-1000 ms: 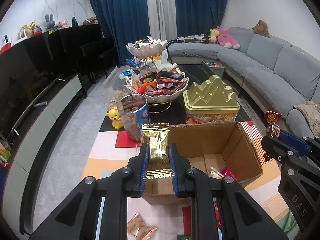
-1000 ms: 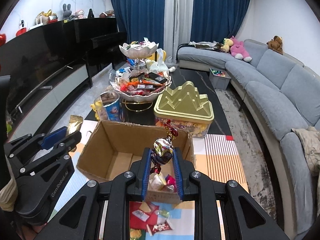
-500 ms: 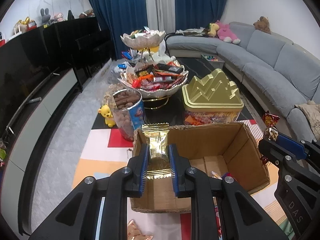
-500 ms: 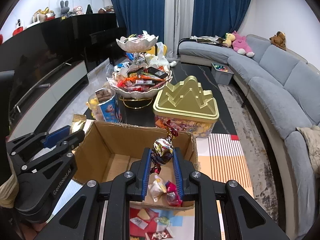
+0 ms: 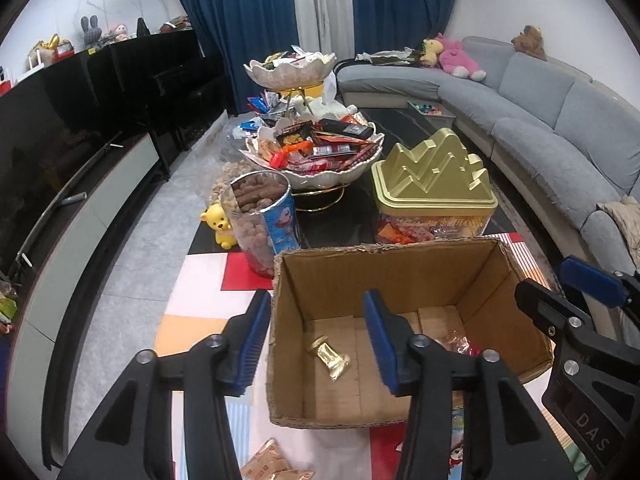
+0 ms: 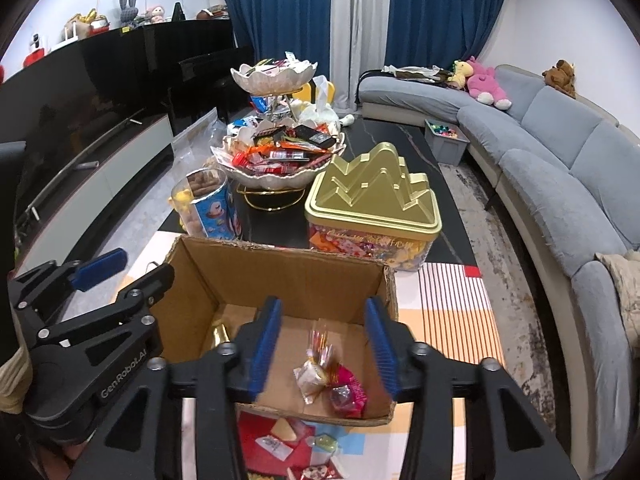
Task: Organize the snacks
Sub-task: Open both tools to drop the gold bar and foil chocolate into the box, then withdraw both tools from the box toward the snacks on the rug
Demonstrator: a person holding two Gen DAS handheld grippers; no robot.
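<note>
An open cardboard box (image 5: pixel 384 250) stands on the colourful mat. My left gripper (image 5: pixel 316 344) hovers over the box's left half, its jaws opening with nothing between the blue pads. The gold packet (image 5: pixel 330 356) lies loose on the box floor below. My right gripper (image 6: pixel 323 344) hangs over the box's (image 6: pixel 280 254) right half, jaws also opening and empty. The foil twist candy (image 6: pixel 316 368), partly blurred, is down among pink wrapped sweets (image 6: pixel 348 392) on the box floor. Each wrist view shows the other gripper at its edge: right gripper (image 5: pixel 556 284), left gripper (image 6: pixel 132 270).
Behind the box stand a gold mountain-lid tin (image 5: pixel 432 184), a blue canister of brown snacks (image 5: pixel 264 216), a yellow bear figure (image 5: pixel 220 224) and a two-tier bowl stand (image 5: pixel 316 160) heaped with snacks. Loose snacks (image 6: pixel 280 440) lie in front. A grey sofa (image 5: pixel 540 120) runs along the right.
Both grippers have opened. The gold packet left the left jaws and now lies in the box. The foil candy left the right jaws and dropped among the sweets.
</note>
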